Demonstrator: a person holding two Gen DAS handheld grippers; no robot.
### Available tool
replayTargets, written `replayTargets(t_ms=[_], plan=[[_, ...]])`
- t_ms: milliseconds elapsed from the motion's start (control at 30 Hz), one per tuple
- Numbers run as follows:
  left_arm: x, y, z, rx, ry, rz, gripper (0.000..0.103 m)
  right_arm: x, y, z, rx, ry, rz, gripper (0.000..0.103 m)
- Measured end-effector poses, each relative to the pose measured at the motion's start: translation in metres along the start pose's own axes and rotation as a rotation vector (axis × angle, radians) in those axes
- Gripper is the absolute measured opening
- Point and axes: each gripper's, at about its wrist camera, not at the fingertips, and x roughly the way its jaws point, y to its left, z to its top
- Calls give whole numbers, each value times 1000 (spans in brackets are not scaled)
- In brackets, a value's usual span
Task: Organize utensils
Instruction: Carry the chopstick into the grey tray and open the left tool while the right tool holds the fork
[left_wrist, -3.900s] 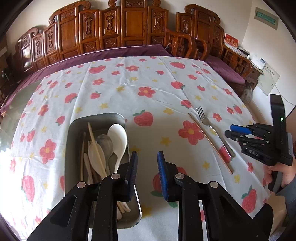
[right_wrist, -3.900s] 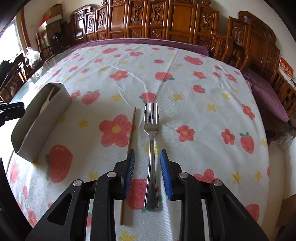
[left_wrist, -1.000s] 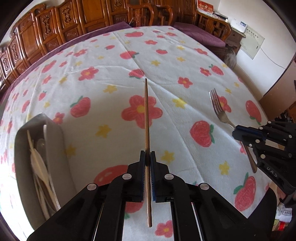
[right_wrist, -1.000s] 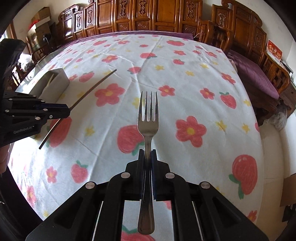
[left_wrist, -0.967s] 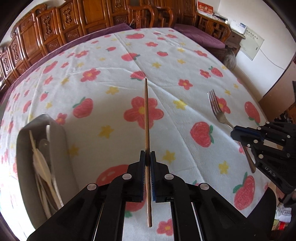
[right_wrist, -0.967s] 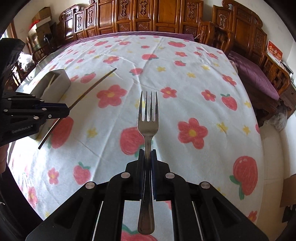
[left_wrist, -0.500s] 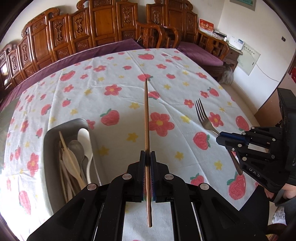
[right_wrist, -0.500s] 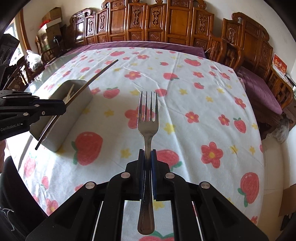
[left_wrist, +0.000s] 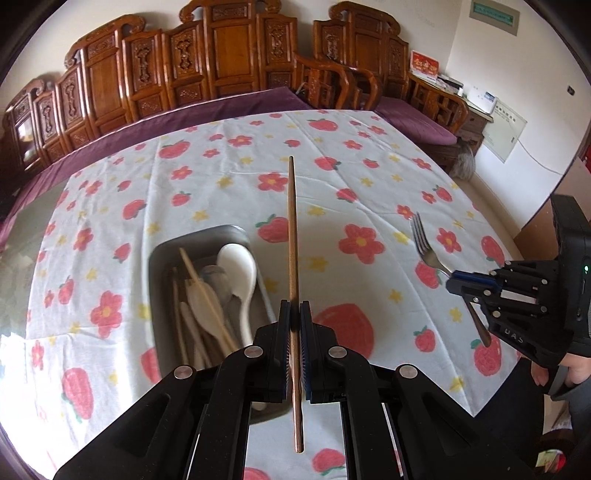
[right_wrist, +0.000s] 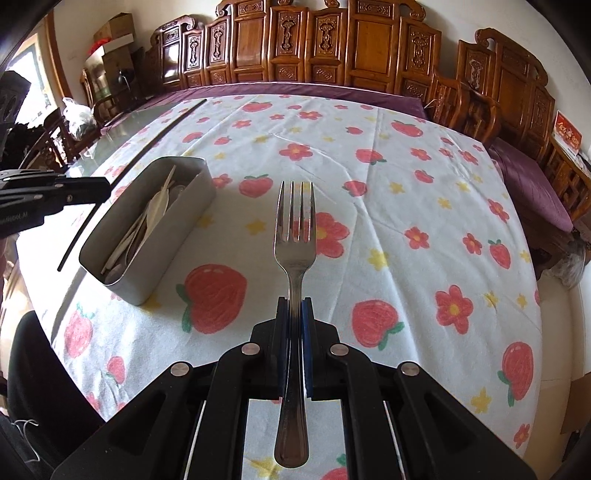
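Note:
My left gripper (left_wrist: 294, 310) is shut on a brown wooden chopstick (left_wrist: 292, 236) that points forward over the table. It hangs above the right rim of a grey metal utensil box (left_wrist: 162, 251) holding spoons and chopsticks. My right gripper (right_wrist: 294, 306) is shut on a steel fork (right_wrist: 294, 236), tines forward, held above the strawberry tablecloth. In the right wrist view the utensil box (right_wrist: 184, 206) lies to the left, with the left gripper (right_wrist: 105, 182) and its chopstick (right_wrist: 147, 147) above its far side. The left wrist view shows the right gripper (left_wrist: 452, 284) and fork (left_wrist: 424, 247) at right.
A floral tablecloth (left_wrist: 351, 177) covers the table. Carved wooden chairs (left_wrist: 229, 70) line the far edge and the right side. A person's hand (left_wrist: 557, 373) holds the right gripper at the table's near right corner. Boxes and bags (right_wrist: 81, 114) sit at the far left.
Both grippers have risen with their utensils. The left gripper carried the chopstick leftward to over the utensil box. The fork has moved left, nearer the box.

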Motion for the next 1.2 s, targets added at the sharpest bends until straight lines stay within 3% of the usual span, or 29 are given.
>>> replayTargets(t_ms=[333, 600, 1200], plan=[[6, 58, -3, -62, 19, 22, 4, 8, 22, 15, -30, -1, 28, 8], [44, 90, -31, -130, 111, 62, 4, 15, 38, 19, -64, 10, 39, 8], [63, 97, -36, -195, 111, 47, 4, 25, 48, 21, -85, 34, 45, 8]])
